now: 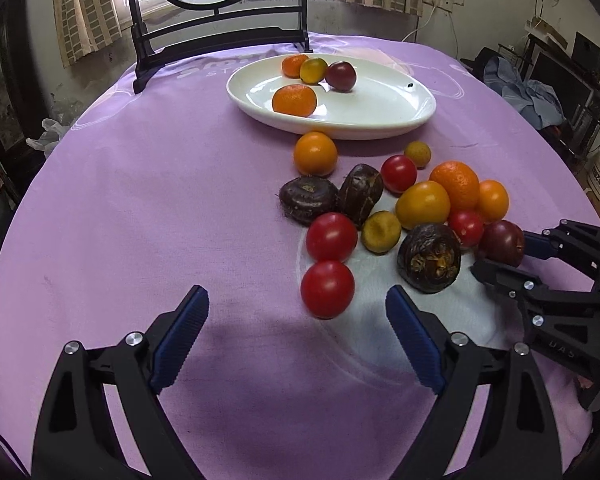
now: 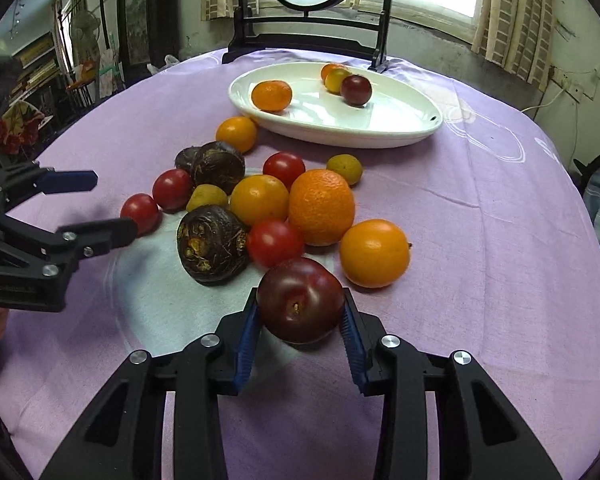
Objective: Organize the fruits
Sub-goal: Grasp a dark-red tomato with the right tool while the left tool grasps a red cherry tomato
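A pile of fruits lies on the purple tablecloth: red tomatoes (image 1: 327,289), oranges (image 1: 315,153) and dark brown water chestnuts (image 1: 429,258). A white oval plate (image 1: 380,120) behind them holds two oranges, a yellow fruit and a dark plum (image 1: 341,76). My right gripper (image 2: 300,320) is shut on a dark red plum (image 2: 300,300) at the near edge of the pile; it also shows in the left wrist view (image 1: 500,256). My left gripper (image 1: 296,312) is open and empty, just in front of the nearest tomato; it also shows in the right wrist view (image 2: 104,204).
A black wooden stand (image 1: 220,28) with a round painted screen stands at the table's far edge behind the plate. Curtained windows and room clutter lie beyond. The tablecloth (image 1: 120,220) is bare to the left of the pile.
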Demonstrator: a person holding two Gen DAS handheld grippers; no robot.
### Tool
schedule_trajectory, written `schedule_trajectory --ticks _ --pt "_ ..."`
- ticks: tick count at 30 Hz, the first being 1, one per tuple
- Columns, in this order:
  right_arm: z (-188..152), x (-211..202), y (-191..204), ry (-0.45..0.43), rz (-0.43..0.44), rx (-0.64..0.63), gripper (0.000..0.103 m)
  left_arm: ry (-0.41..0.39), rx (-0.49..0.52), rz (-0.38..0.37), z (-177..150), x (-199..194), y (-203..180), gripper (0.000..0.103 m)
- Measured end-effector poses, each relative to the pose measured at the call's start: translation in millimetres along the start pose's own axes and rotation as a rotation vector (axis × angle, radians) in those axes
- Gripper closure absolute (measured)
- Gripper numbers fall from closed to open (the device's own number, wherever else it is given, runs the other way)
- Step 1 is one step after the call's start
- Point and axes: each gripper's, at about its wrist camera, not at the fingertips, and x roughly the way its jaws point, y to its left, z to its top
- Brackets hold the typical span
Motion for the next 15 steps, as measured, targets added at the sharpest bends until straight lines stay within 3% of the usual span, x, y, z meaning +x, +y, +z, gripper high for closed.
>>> schedule_trajectory --ticks 2,6,9,15 --pt "-1.9 -3.4 -3.7 -0.01 0.01 0.016 0.064 0.019 -0.01 -0.016 0.7 5.9 -2.5 0.033" --pt "-4.3 -7.8 -5.8 -0.023 0.021 0.024 0.064 0.059 -0.011 -0.021 0.6 19.5 -8.5 0.041" --pt "-5.0 -13.9 -5.4 -0.042 0.027 0.019 0.064 0.042 0.017 -0.007 3.2 18.5 -12.3 0.075" --pt "-1.5 -33.4 -8.1 -0.095 0.024 0.018 0.064 0.02 0.063 -0.023 10.8 2.8 -14.2 0.076"
